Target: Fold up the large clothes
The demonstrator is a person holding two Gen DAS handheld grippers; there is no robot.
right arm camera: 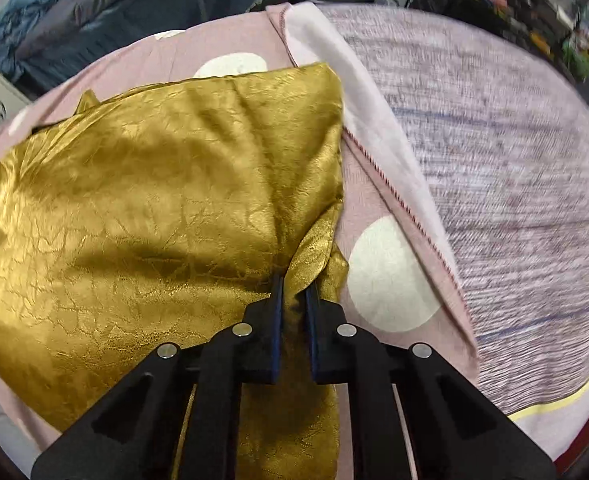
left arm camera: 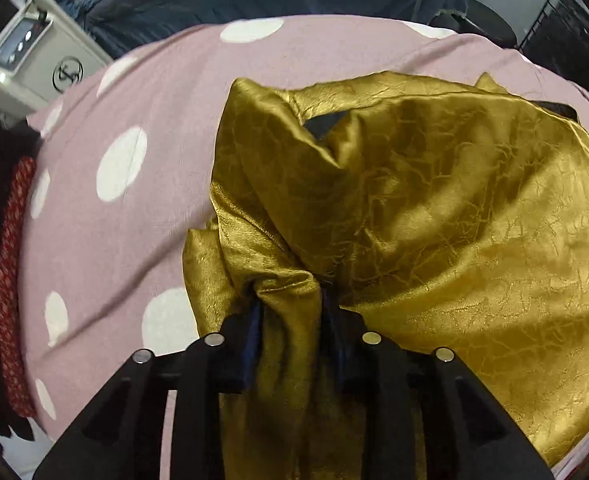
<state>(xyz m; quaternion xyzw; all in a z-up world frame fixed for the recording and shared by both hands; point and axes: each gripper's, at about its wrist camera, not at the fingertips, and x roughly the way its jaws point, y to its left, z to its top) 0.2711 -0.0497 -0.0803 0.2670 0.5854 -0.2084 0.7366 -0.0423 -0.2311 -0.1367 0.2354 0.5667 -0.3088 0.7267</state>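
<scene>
Gold garment (left arm camera: 454, 208) on pink dotted sheet (left arm camera: 134, 120); left hand-held gripper (left arm camera: 290, 312) and right hand-held gripper (right arm camera: 294, 292) each clamped on a gathered fold.

In the left wrist view, the pink dotted sheet (left arm camera: 142, 92) lies bare across the left half and top of the frame, open room for a gripper to pass. The gold garment (left arm camera: 454, 208) heaps up over the centre and right, blocking that side. At the upper left a white appliance (left arm camera: 34, 64) stands just off the sheet's edge. In the right wrist view, a folded grey-striped blanket (right arm camera: 514, 184) fills the right; only a narrow pink strip runs between it and the garment.
</scene>
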